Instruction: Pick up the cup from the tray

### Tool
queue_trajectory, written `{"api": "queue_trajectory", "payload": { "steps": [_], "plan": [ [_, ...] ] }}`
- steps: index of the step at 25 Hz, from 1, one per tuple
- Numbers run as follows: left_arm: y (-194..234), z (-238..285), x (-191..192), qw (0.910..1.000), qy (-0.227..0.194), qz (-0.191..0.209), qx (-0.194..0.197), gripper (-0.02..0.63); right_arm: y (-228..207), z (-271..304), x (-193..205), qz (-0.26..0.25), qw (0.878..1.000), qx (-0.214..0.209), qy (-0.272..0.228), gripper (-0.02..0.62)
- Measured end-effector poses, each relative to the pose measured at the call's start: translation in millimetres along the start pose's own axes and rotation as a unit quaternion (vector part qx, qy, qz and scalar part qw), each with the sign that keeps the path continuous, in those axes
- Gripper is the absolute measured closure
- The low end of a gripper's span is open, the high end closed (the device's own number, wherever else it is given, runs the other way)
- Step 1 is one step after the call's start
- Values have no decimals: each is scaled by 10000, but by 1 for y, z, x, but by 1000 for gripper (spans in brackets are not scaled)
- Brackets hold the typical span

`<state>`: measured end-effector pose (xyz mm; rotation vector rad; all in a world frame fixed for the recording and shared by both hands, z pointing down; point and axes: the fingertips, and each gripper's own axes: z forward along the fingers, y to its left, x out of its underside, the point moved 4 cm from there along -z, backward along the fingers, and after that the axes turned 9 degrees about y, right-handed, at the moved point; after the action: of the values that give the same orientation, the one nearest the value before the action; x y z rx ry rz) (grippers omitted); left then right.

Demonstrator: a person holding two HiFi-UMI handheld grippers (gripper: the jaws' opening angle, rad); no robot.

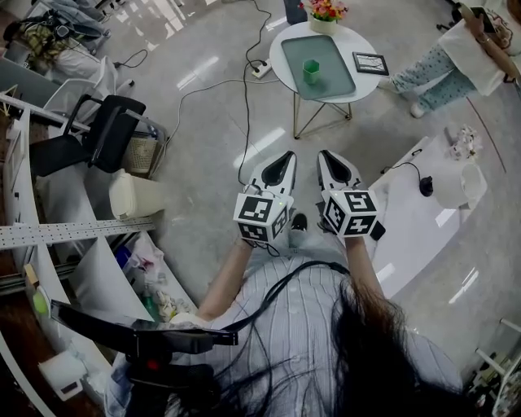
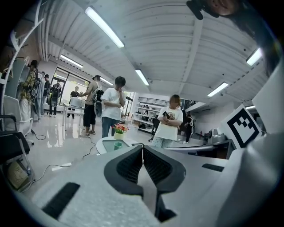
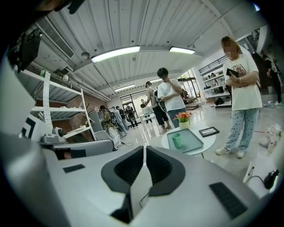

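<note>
A small green cup [image 1: 311,71] stands upright on a grey-green tray [image 1: 334,75] that lies on a round white table [image 1: 286,72] far ahead of me. The cup [image 3: 176,140] and tray [image 3: 191,142] also show in the right gripper view, the cup [image 2: 117,145] faintly in the left gripper view. Both grippers hang side by side close to my body, well short of the table. My left gripper [image 1: 287,155] is shut with nothing in it. So is my right gripper [image 1: 324,155], its jaws touching at the tips.
On the table stand a flower pot [image 1: 324,13] and a black picture frame [image 1: 370,62]. A person in patterned trousers [image 1: 440,69] stands right of it. Cables [image 1: 244,106] run over the floor. A black chair [image 1: 106,130] and shelves are at left, a white desk [image 1: 415,220] at right.
</note>
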<state>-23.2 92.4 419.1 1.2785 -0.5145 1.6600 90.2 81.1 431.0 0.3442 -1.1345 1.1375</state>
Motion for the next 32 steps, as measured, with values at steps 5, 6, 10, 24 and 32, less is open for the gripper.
{"api": "queue_trajectory", "payload": {
  "steps": [5,6,10,24,32],
  "plan": [
    [7,18,1,9999,105,-62,-32,591,-13,12,1,100,9999,-48,93,557],
    [9,22,1,9999,131,-56,-28,591,-15,16,1,122,9998,-49,119,557],
    [20,42,-7,9997,209,64,59,591,-22,34,-4,182,9996,-36,232,557],
    [106,139,-72,9976,246,328,560,591,-50,146,-67,490,9983,206,249,557],
    [160,171,-93,9953,316,392,826,591,-51,196,-93,507,9972,531,166,557]
  ]
}}
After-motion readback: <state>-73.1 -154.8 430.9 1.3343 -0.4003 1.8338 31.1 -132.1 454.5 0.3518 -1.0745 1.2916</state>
